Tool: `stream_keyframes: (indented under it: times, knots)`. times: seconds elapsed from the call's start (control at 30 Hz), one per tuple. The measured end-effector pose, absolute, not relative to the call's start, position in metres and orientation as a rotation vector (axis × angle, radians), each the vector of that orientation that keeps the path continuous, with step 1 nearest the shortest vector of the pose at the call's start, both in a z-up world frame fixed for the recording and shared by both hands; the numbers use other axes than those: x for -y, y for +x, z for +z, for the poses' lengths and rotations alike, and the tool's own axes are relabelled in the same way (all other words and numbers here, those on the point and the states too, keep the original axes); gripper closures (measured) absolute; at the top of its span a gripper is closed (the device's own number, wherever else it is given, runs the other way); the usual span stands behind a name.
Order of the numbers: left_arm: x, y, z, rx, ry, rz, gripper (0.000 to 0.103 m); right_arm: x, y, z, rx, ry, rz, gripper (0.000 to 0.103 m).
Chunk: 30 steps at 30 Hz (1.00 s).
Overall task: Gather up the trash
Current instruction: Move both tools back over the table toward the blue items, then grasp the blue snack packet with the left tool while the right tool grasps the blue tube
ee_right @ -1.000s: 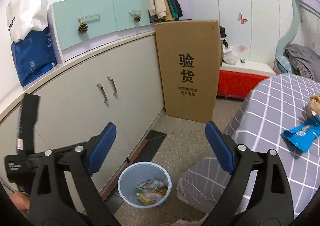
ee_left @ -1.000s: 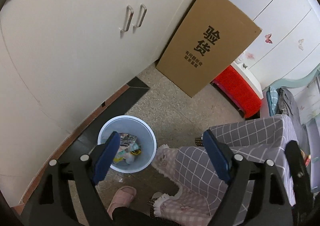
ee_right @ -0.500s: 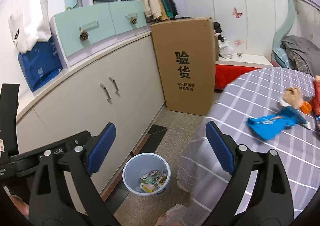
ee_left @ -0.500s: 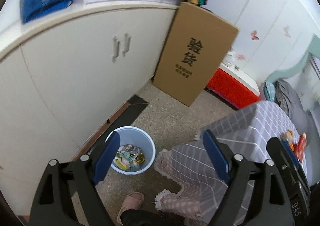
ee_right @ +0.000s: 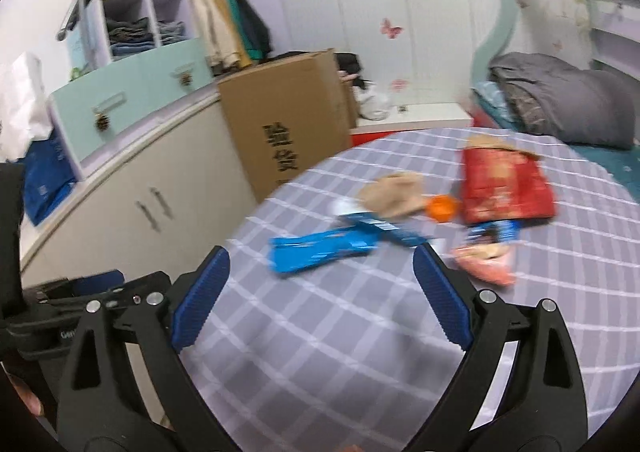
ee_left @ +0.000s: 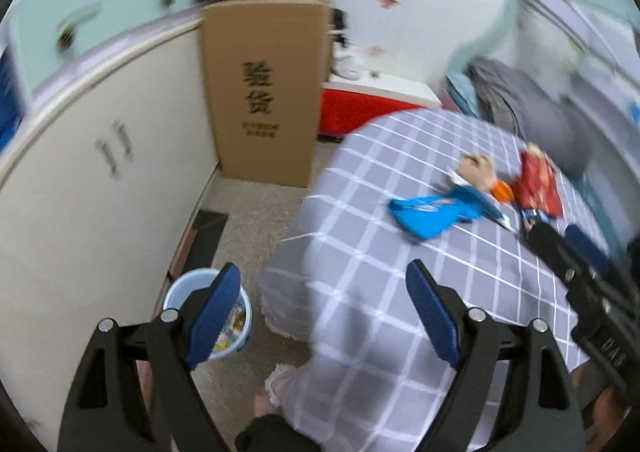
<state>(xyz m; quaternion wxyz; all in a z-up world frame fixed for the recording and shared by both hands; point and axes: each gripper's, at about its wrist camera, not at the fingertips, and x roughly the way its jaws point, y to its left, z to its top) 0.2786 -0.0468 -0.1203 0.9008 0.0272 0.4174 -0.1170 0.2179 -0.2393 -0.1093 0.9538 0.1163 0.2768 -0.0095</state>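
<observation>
Both tools are released, jaws spread wide with nothing between the blue pads. The left tool (ee_left: 324, 312) hangs over the near edge of the table (ee_left: 400, 292), which is draped in a grey cloth with a white grid; the right tool (ee_right: 320, 292) is over the cloth too, its view pointing toward the far side of the table. The trash lies in a loose cluster toward the table's far right part: a blue wrapper (ee_right: 320, 250) nearest the near edge, a crumpled tan paper (ee_right: 396, 192) just beyond it, a small orange piece (ee_right: 442, 208) just beside the paper, and a red packet (ee_right: 504, 188) to the right of that, nearest the far edge. A pinkish wrapper (ee_right: 486, 262) lies just in front of the red packet, with a small dark-blue scrap between them; the blur hides whether they touch. On the floor to the left of the table, close to the white cabinet (ee_left: 100, 192), stands a pale blue bin (ee_left: 240, 326) with wrappers already inside, partly hidden behind the left tool's left pad. A tall cardboard box (ee_left: 264, 92) leans against the cabinet's far end. In the left view the right tool shows as a dark shape at the table's right edge.
</observation>
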Motion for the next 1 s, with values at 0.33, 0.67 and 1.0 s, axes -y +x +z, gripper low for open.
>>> stream_keyframes:
  times: [0.33,0.67,1.0]
  knots:
    - [0.149,0.308,-0.145,-0.902,0.300,-0.404,0.020,0.314,0.215,-0.124,-0.619,0.267,-0.081,0.012]
    - [0.166,0.331,-0.162,-0.906,0.319,-0.439,0.063,0.317,0.230,-0.128,-0.650,0.236,-0.050,0.012]
    - [0.133,0.312,-0.150,-0.888,0.203,-0.496,0.103,0.293,0.248,-0.129,-0.692,0.187,0.026,0.012]
